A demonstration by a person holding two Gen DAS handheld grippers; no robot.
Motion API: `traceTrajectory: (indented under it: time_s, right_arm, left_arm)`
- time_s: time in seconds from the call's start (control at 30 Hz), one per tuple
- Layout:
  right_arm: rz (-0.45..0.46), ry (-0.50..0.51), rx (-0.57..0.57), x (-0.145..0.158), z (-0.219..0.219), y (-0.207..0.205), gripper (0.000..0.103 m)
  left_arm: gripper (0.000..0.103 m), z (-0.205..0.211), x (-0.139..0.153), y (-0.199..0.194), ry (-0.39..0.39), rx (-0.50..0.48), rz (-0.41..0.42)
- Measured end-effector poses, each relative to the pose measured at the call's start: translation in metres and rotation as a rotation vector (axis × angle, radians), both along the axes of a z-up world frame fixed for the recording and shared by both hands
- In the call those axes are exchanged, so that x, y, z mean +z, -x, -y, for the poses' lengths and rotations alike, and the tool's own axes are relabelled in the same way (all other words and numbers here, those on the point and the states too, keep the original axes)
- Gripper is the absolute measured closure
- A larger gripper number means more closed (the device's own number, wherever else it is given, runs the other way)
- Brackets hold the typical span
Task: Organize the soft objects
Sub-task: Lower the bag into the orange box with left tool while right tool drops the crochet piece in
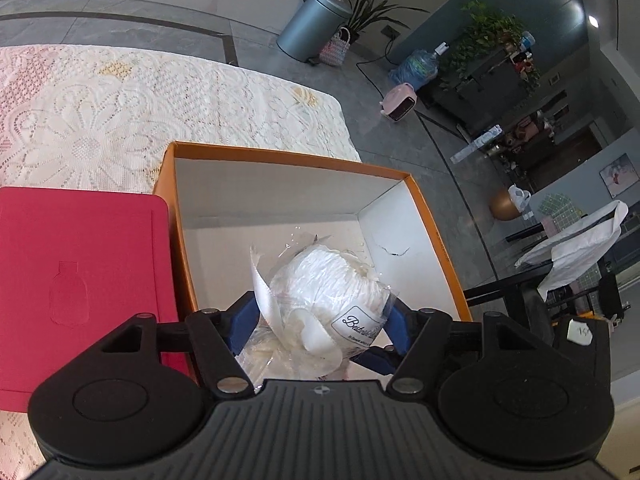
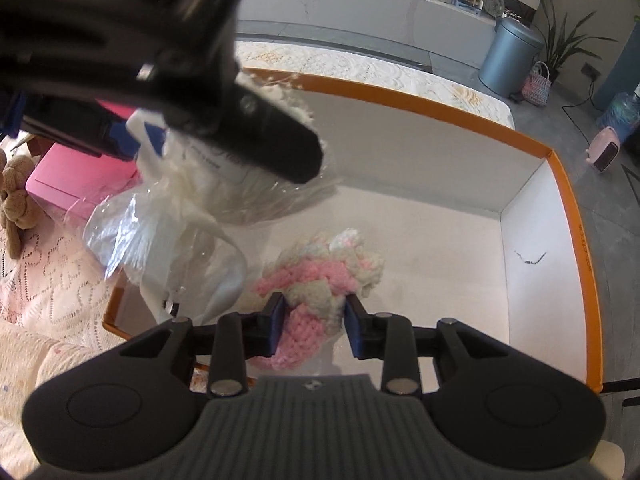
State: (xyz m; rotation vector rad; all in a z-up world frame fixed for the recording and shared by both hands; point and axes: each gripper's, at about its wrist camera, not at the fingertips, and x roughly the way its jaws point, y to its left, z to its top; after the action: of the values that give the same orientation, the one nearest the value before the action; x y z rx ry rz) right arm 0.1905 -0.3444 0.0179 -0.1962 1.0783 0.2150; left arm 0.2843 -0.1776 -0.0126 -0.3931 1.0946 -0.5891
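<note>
An open orange box with a white inside stands on a lace-covered table; it also shows in the right wrist view. My left gripper is shut on a bagged white yarn ball and holds it over the box. In the right wrist view the left gripper and its bagged yarn hang at the upper left. My right gripper is shut on a pink and cream knitted piece just above the box floor.
A red lid lies left of the box. A brown knitted toy lies on the lace cloth at the far left. Beyond the table are a grey bin, plants and a small pink heater.
</note>
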Motion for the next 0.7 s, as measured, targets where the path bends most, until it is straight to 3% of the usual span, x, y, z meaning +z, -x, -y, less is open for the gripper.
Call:
traceTrajectory:
  time_s: [0.13,0.4,0.7]
  right_arm:
    - [0.01,0.007,-0.006,0.001,0.001,0.0,0.068]
    - [0.067,0.07,0.005,0.018,-0.002,0.012,0.038]
    - [0.108,0.054,-0.041,0.036,0.009,0.028,0.027]
  left_arm:
    - [0.015,0.003,0.005,0.003,-0.014,-0.004,0.009]
    - [0.012,-0.003,0.017,0.009,0.015,0.032,0.005]
    - [0.01,-0.005,0.039,0.026,0.032,0.016,0.084]
